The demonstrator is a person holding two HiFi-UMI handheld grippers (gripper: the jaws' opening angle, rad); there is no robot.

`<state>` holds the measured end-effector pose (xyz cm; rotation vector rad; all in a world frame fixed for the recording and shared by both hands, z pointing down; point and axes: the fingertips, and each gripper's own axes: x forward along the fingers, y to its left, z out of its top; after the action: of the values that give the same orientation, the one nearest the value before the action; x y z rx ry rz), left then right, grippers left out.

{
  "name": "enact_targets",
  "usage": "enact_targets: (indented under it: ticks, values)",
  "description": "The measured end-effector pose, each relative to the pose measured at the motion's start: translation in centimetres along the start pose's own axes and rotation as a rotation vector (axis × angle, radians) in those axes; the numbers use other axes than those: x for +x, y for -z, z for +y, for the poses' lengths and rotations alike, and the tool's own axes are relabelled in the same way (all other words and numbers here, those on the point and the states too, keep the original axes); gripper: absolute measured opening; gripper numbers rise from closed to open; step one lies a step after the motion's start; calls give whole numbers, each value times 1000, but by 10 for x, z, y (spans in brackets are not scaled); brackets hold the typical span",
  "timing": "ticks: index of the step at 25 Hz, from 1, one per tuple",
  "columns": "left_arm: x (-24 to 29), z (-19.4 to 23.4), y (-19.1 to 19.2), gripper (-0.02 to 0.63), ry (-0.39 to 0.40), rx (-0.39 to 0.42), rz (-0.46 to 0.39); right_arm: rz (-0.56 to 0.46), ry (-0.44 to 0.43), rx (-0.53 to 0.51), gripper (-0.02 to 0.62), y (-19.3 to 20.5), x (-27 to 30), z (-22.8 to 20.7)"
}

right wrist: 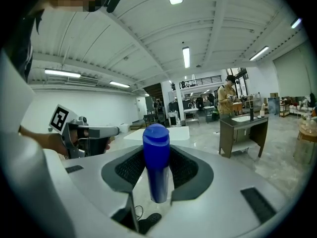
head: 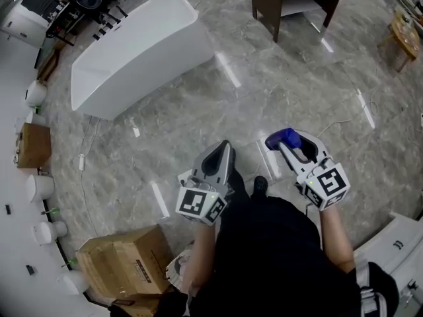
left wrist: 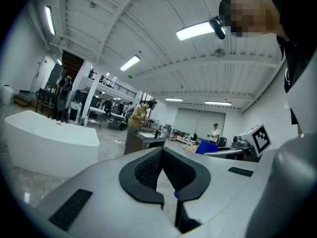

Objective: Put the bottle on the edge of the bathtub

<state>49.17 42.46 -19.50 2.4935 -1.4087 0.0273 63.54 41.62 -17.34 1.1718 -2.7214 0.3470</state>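
Note:
A blue bottle [right wrist: 156, 162] with a rounded cap stands upright between the pads of my right gripper [right wrist: 156, 155], which is shut on it and holds it in the air. From the head view the bottle [head: 283, 137] shows at the tip of the right gripper [head: 288, 144], low and right of centre. The white bathtub [head: 139, 51] stands on the marble floor far off at the upper left, and appears in the left gripper view as a long white wall [left wrist: 49, 143]. My left gripper [head: 225, 152] hangs beside the right one, its pads [left wrist: 148, 165] meeting at the tip with nothing between them.
A dark wooden desk [head: 297, 2] stands at the top centre, a small wooden table [head: 404, 35] at the right edge. A cardboard box [head: 125, 263] lies at my lower left, another box [head: 33, 144] by the left wall. Cables run across the floor. People stand far back in the hall.

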Motion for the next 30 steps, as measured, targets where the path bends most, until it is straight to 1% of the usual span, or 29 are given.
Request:
enact_targets:
  ticks: [2, 5, 9, 11, 13, 15, 17, 21, 26, 30]
  values:
    - [9, 0, 1, 11, 3, -1, 13, 11, -8, 3, 149, 3, 4, -5]
    - [29, 5, 3, 11, -1, -8, 29, 24, -14, 25, 149, 4, 16, -24]
    - [54, 36, 4, 11, 11, -30, 44, 21, -8, 39, 149, -2, 45, -40]
    - [72, 51, 3, 11, 33, -28, 41, 24, 12, 53, 149, -5, 60, -52]
    - [92, 64, 0, 11, 45, -28, 36, 30, 35, 39, 149, -8, 75, -69]
    - [114, 78, -10, 11, 51, -29, 26, 32, 46, 18, 149, -18, 91, -85]
    - [139, 95, -27, 11, 55, -30, 10, 31, 55, 16, 149, -36, 110, -103]
    - [185, 127, -53, 11, 93, -14, -6, 23, 70, 8, 149, -68, 157, -129]
    - [228, 181, -74, 11, 115, -19, -34, 11, 51, -32, 149, -89, 221, -140]
    - [251, 207, -79, 11, 129, -23, -24, 24, 34, -48, 149, -95, 260, -145]
